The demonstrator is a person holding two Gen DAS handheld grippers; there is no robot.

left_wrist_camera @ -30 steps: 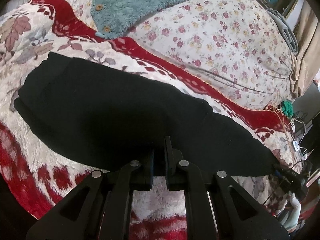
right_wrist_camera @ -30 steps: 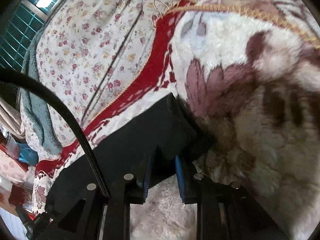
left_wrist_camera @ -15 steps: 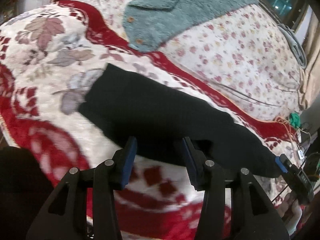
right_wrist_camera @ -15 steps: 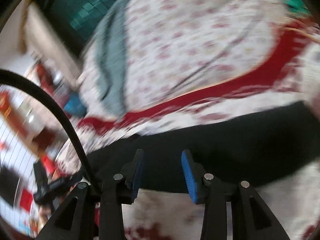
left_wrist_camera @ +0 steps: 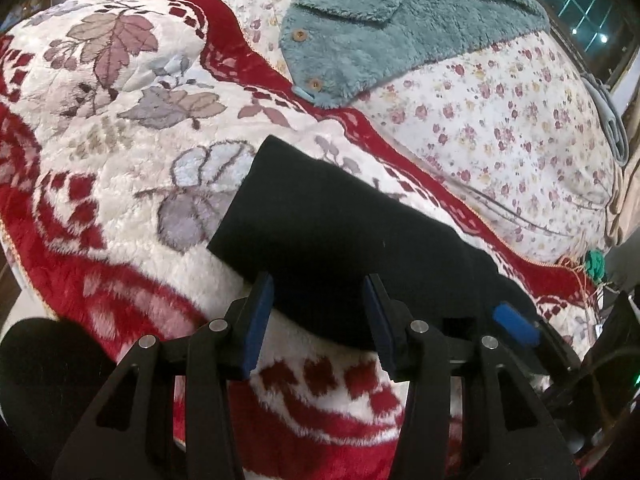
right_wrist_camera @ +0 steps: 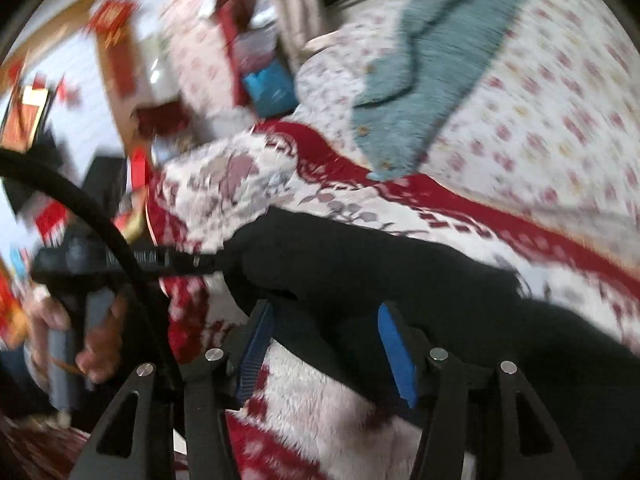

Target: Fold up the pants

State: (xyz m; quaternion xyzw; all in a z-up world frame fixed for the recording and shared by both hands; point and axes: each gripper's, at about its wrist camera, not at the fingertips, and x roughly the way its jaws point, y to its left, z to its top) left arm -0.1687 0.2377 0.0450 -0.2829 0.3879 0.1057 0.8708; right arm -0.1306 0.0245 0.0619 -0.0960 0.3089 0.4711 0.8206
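The black pants (left_wrist_camera: pixel 352 236) lie folded into a long band on the red and white plush blanket (left_wrist_camera: pixel 120 184). My left gripper (left_wrist_camera: pixel 318 312) is open, its blue-padded fingers just over the pants' near edge, holding nothing. The right gripper's blue fingertip (left_wrist_camera: pixel 514 322) shows at the pants' right end. In the blurred right wrist view my right gripper (right_wrist_camera: pixel 326 344) is open over the near edge of the pants (right_wrist_camera: pixel 400 272), holding nothing. The left gripper (right_wrist_camera: pixel 104 264) and the hand holding it show at the left there.
A teal fleece jacket (left_wrist_camera: pixel 384 36) lies on the floral sheet (left_wrist_camera: pixel 520 128) beyond the pants. The bed edge falls off at the left and near side. Cables and a green object (left_wrist_camera: pixel 594 262) sit at the far right. Room clutter (right_wrist_camera: pixel 120 80) stands beyond the bed.
Both grippers have opened, let go of the pants and pulled back. The pants now lie as a shorter folded band. The right view has swung left.
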